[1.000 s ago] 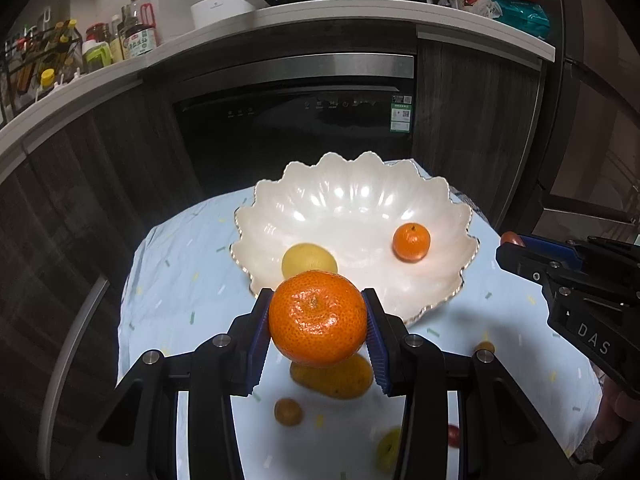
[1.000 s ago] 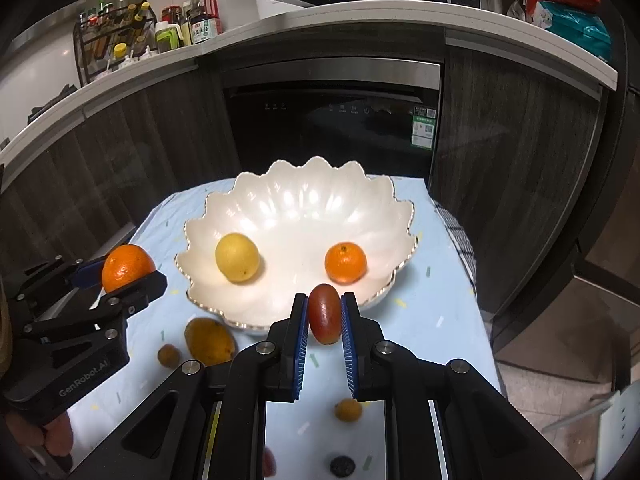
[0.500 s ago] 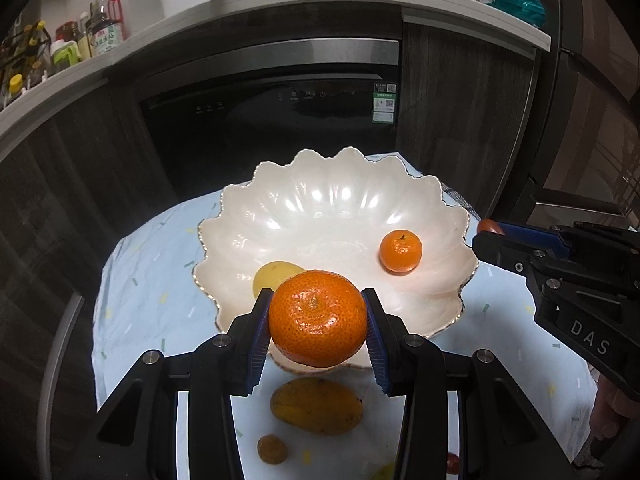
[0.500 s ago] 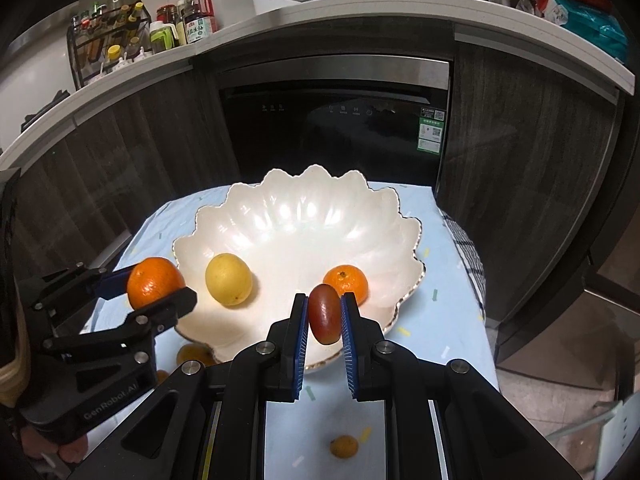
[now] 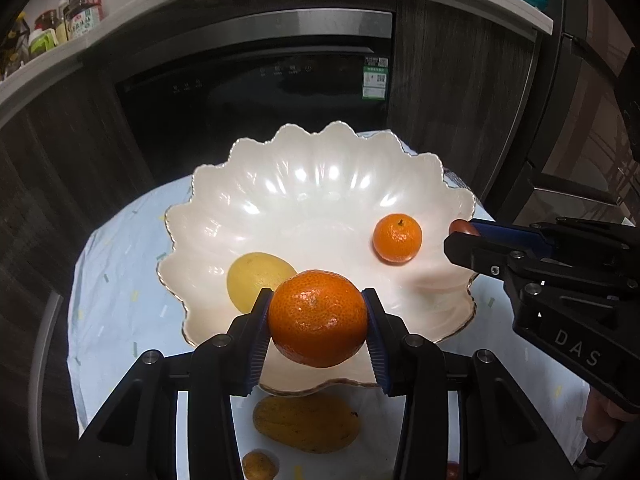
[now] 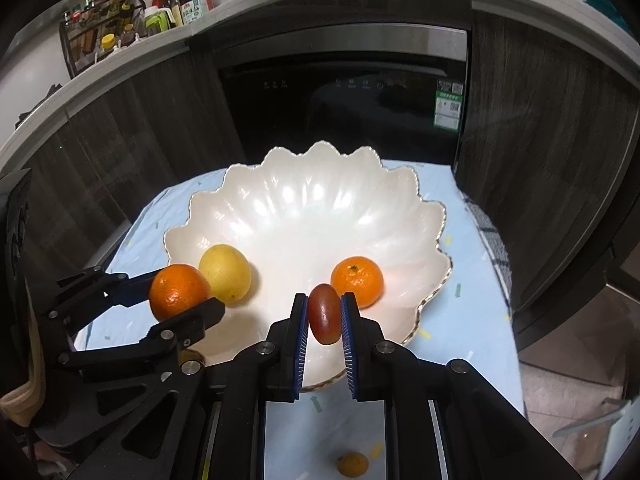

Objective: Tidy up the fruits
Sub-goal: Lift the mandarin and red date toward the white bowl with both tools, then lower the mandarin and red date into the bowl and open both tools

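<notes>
Two fruits in the air over the near side of the white scalloped bowl (image 5: 320,184), each in its own tool. Left gripper (image 5: 318,320) clamped on a large orange mandarin (image 5: 318,318), blue pads pressing its flanks, just above the bowl's near rim and in front of the yellow lemon (image 5: 256,276) lying inside. Right gripper (image 6: 324,314) closed tight on a small dark red oval fruit (image 6: 324,314), perhaps a grape tomato or a date, hanging over the bowl's near right part, just in front of the small mandarin (image 6: 357,281) already resting inside. Still outside the bowl, on the pale blue cloth (image 5: 120,300) below its near rim: an elongated yellow-brown fruit (image 5: 306,422), a small brownish one (image 5: 259,466) beside it, and a small orange one (image 6: 352,465) nearer the camera in the right wrist view. Likely step: lowering and release of both loads into the bowl. Risks from here: a drop from too high onto glossy, sloping porcelain, sending the round mandarin rolling into the lemon or back over the low scalloped edge; release too near the rim, with the same spill onto the cloth; a tool tip knocking the rim and shifting or chipping the bowl; the small red fruit bruised or split under so tight a squeeze; the two tools crowding each other over the same near half of the bowl.
</notes>
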Available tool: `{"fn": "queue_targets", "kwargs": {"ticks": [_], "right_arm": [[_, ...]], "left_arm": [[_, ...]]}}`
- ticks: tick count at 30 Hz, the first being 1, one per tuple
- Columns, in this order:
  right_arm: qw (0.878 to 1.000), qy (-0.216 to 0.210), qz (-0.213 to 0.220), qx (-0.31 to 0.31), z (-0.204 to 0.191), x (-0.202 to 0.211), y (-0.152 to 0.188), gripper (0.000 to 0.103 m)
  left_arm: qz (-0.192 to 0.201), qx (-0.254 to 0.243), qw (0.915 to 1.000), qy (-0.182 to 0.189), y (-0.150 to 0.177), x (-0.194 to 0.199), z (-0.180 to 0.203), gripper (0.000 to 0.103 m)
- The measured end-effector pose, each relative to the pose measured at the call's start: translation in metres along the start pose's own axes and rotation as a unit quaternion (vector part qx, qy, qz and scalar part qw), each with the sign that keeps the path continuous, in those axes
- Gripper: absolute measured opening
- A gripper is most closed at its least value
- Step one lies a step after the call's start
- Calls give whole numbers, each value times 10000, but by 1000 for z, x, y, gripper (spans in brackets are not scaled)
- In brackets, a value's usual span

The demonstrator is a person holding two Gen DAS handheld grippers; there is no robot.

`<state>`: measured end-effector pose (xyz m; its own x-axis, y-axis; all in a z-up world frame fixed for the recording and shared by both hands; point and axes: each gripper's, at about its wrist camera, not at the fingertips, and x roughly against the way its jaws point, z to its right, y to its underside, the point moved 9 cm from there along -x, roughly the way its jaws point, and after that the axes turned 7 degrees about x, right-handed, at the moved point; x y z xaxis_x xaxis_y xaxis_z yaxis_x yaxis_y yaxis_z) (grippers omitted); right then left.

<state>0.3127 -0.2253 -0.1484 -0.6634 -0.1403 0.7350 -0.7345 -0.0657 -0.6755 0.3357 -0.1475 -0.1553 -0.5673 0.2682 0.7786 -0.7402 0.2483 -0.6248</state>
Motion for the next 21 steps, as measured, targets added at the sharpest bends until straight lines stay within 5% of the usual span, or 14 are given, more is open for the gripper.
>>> {"fn": "queue_targets", "kwargs": {"ticks": [9, 12, 17, 21], "right_arm": [[10000, -13, -63, 30, -2, -5, 2, 23], [10000, 16, -7, 22, -2, -3, 1, 42], [9999, 74, 85, -53, 1, 3, -1, 51], [9995, 209, 200, -112, 4, 10, -3, 71]], "left_arm": [[-190, 65, 9997, -104, 7, -8, -6, 48], [-66, 48, 9998, -167, 5, -3, -7, 69], [14, 61, 9996, -272, 1, 2, -11, 72], [186, 124, 9988, -445, -2, 12, -18, 90]]}}
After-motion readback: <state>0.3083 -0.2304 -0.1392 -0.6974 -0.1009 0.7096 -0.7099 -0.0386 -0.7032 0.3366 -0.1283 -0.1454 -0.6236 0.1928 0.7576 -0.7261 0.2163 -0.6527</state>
